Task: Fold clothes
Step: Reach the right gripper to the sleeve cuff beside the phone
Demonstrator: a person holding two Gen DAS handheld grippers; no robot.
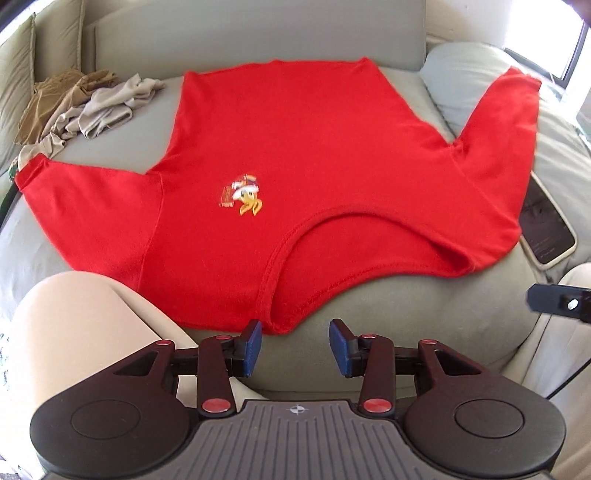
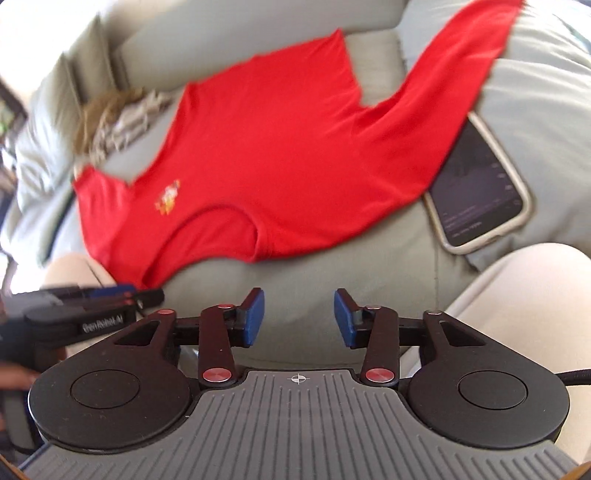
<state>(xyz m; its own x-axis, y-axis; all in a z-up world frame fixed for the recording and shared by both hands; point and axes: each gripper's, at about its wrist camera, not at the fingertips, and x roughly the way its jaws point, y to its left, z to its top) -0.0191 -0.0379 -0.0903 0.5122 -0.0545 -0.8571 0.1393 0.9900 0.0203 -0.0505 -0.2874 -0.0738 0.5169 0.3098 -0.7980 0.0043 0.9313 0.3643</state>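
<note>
A red long-sleeved shirt (image 1: 295, 155) with a small cartoon print lies spread flat on a grey-green cushion (image 1: 406, 314), neck opening toward me, sleeves out to both sides. It also shows in the right wrist view (image 2: 277, 147). My left gripper (image 1: 295, 341) is open and empty, just short of the shirt's near collar edge. My right gripper (image 2: 298, 314) is open and empty, hovering over bare cushion (image 2: 332, 266) a little before the collar. The left gripper shows at the left edge of the right wrist view (image 2: 92, 299).
A phone (image 1: 546, 229) lies face up by the shirt's right sleeve, also in the right wrist view (image 2: 476, 177). A pile of tan and grey clothes (image 1: 81, 107) sits at the back left. The person's knees (image 1: 74, 332) flank the grippers. Sofa backrest (image 1: 258, 33) behind.
</note>
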